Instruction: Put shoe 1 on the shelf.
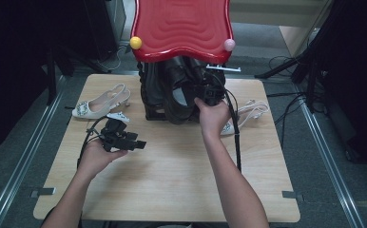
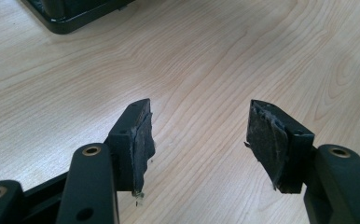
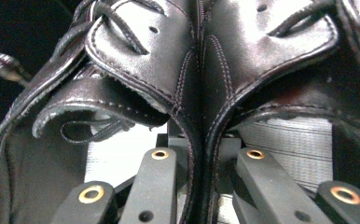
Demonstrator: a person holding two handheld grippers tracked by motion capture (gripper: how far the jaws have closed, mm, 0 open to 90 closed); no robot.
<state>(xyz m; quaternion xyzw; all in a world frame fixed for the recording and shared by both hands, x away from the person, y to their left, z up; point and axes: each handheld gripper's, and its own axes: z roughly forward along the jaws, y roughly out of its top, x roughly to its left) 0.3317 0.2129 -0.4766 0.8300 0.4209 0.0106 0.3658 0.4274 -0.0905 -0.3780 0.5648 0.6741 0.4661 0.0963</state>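
1. We start with the table [image 1: 172, 190], its pale wooden top carrying everything, the near half bare so our hands have room to work.
2. At the far edge, mid-table, a black rack [image 1: 154, 97] stands under a red wavy-edged top [image 1: 181, 26] with a yellow ball [image 1: 135, 42] and a pink ball [image 1: 229, 45] at its front corners; it looks like a shoe stand, set far back to keep the front free.
3. The pair of black leather shoes [image 1: 181, 90] sits in that rack, openings facing us, which is why we reach in from the near side.
4. Our right gripper [image 1: 210, 92] is there now: in the right gripper view its jaws straddle the two touching inner walls of the shoes [image 3: 199, 93], clamped on both, so, we judge, the pair can travel as one.
5. Our left gripper [image 1: 124, 140] waits near the left edge, jaws spread wide over bare wood, nothing between the worn pads [image 2: 143, 140], likely ready to assist.
6. One white heeled sandal [image 1: 101, 104] lies at the far left, another white sandal [image 1: 248, 116] towards the right edge behind our right wrist, both apart from the rack.
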